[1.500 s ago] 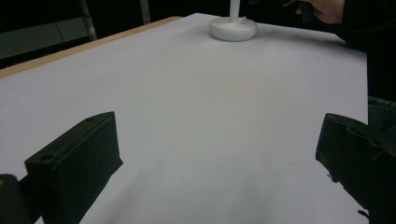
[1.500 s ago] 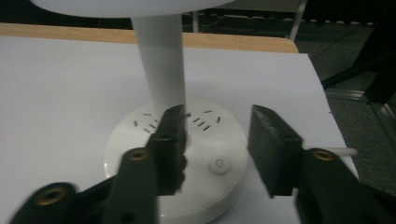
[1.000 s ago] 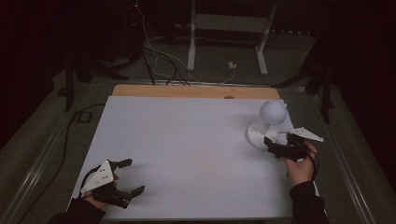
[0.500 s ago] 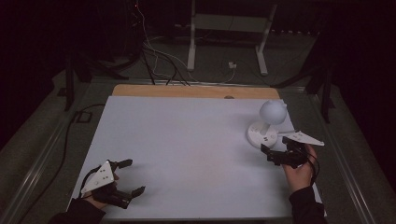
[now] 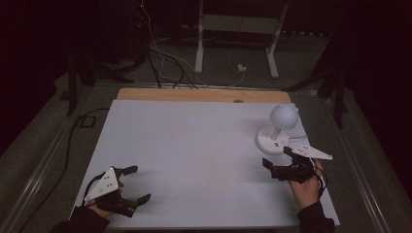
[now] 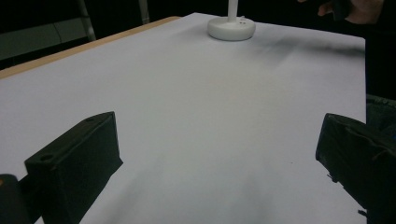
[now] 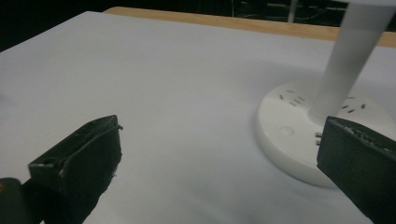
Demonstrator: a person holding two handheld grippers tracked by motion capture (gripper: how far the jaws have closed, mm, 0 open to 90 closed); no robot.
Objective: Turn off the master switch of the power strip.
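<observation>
A white lamp with a globe head (image 5: 283, 116) stands on a round base (image 5: 273, 140) at the table's right side. My right gripper (image 5: 276, 156) is open just in front of that base and points left, with nothing between its jaws. In the right gripper view the base (image 7: 299, 130) with its small slots lies right beside my right gripper (image 7: 219, 158), and the stem (image 7: 350, 56) rises behind. My left gripper (image 5: 140, 183) rests open and empty at the near left corner. From my left gripper (image 6: 219, 158) the lamp base (image 6: 231, 29) is far off.
A white sheet (image 5: 194, 145) covers the table, with a wooden strip (image 5: 204, 94) along the far edge. Cables (image 5: 165, 63) and a stand's legs (image 5: 199, 58) lie on the dark floor beyond. The other hand (image 6: 355, 7) is at the top right of the left gripper view.
My right gripper has drawn back from the lamp toward the near edge and slightly left. The left gripper has stayed in place.
</observation>
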